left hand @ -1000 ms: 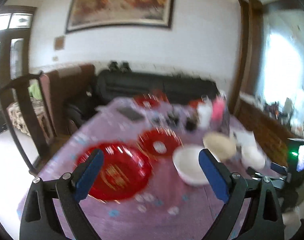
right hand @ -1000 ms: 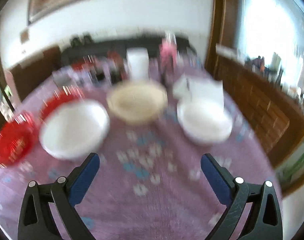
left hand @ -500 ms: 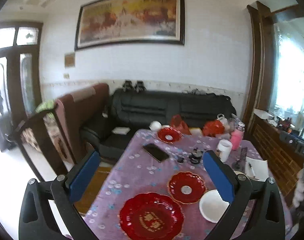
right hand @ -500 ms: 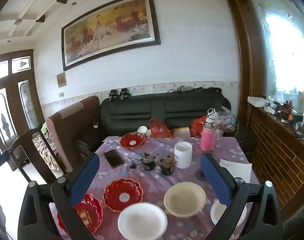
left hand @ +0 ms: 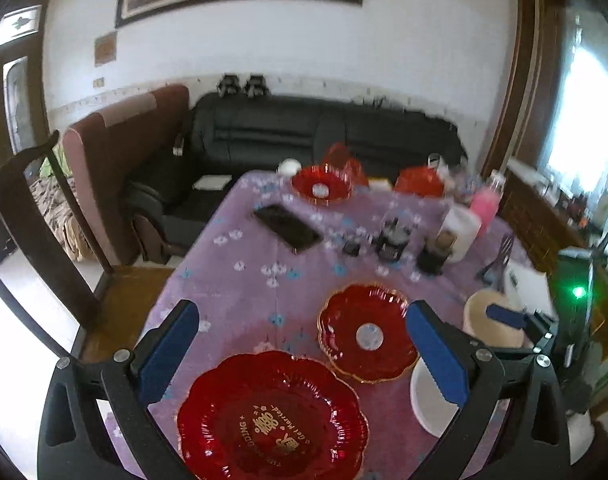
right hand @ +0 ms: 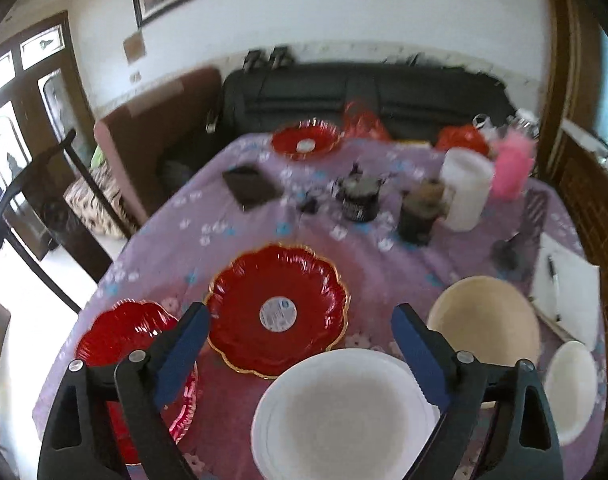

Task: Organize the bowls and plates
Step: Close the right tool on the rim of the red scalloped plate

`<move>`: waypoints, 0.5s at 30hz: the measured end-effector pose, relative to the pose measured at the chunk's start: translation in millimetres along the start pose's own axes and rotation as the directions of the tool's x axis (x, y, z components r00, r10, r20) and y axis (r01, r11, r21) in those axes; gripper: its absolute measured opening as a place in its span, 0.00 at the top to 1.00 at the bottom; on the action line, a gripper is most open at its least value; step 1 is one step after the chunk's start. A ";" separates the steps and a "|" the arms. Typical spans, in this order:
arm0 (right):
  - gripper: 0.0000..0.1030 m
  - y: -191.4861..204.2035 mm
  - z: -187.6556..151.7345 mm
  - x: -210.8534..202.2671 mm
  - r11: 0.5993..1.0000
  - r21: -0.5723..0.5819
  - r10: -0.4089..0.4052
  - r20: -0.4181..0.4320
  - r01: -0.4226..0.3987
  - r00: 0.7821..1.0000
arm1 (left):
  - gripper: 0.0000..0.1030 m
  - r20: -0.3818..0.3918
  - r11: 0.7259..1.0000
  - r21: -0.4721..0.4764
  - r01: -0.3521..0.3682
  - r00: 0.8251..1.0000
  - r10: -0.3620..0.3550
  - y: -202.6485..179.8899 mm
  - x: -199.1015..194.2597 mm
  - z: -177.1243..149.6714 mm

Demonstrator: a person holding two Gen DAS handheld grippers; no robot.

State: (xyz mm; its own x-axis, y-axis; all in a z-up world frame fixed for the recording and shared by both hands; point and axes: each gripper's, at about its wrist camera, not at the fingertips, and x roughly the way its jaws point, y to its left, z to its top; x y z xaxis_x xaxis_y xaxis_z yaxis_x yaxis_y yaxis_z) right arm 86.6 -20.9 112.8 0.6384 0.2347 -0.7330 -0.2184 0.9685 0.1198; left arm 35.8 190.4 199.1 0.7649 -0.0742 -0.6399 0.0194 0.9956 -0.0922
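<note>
On the purple tablecloth a large red plate (left hand: 272, 416) lies nearest, under my open, empty left gripper (left hand: 302, 346). A smaller red plate with a gold rim (left hand: 367, 332) lies just beyond it, and it also shows in the right wrist view (right hand: 278, 308). A third red plate (left hand: 321, 186) sits at the far edge. My right gripper (right hand: 300, 344) is open and empty above a white bowl (right hand: 339, 416). A beige bowl (right hand: 483, 316) and a small white bowl (right hand: 569, 388) lie to the right. The large red plate (right hand: 124, 332) shows at left.
A black phone (left hand: 288, 227), small dark jars (right hand: 359, 196), a white cup (right hand: 465, 190) and a pink bottle (right hand: 511, 168) stand mid-table. A notepad with pen (right hand: 563, 280) lies at right. A wooden chair (left hand: 36, 216) stands left; a black sofa (left hand: 323, 132) is behind.
Both grippers have tilted down and moved closer over the table after pointing up at the room. The plates and bowls now fill the lower part of both views. Jaws stay open.
</note>
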 end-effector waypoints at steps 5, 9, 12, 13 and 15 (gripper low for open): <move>0.15 -26.6 2.6 24.0 1.000 0.019 0.023 -0.079 -0.022 0.997 | 0.00 -0.099 1.000 0.023 0.007 0.995 -0.004 -12.7 56.8 -0.1; 0.18 -49.2 8.2 35.2 0.994 0.084 0.086 -0.127 -0.076 0.988 | 0.00 -0.217 0.999 0.018 0.049 0.975 -0.044 -18.3 110.2 0.9; 0.20 -58.0 13.2 47.5 0.985 0.133 0.131 -0.170 -0.109 0.977 | 0.00 -0.292 0.997 -0.028 0.067 0.954 -0.073 -13.0 143.5 -1.0; 0.20 -58.4 14.0 52.8 0.984 0.140 0.134 -0.186 -0.109 0.973 | 0.01 -0.314 0.997 -0.041 0.072 0.946 -0.081 -11.0 153.8 -2.0; 0.22 -58.1 15.3 67.0 0.983 0.153 0.140 -0.228 -0.107 0.963 | 0.04 -0.363 0.995 -0.057 0.079 0.927 -0.094 -8.9 174.6 -4.7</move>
State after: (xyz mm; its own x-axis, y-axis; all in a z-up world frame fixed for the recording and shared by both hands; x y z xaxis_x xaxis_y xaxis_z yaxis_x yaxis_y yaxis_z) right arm 153.4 -60.2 67.0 0.4159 0.3426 -0.8424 -0.1699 0.9393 0.2981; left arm 166.2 168.3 84.7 0.4739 -0.1835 -0.8612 0.0431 0.9817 -0.1855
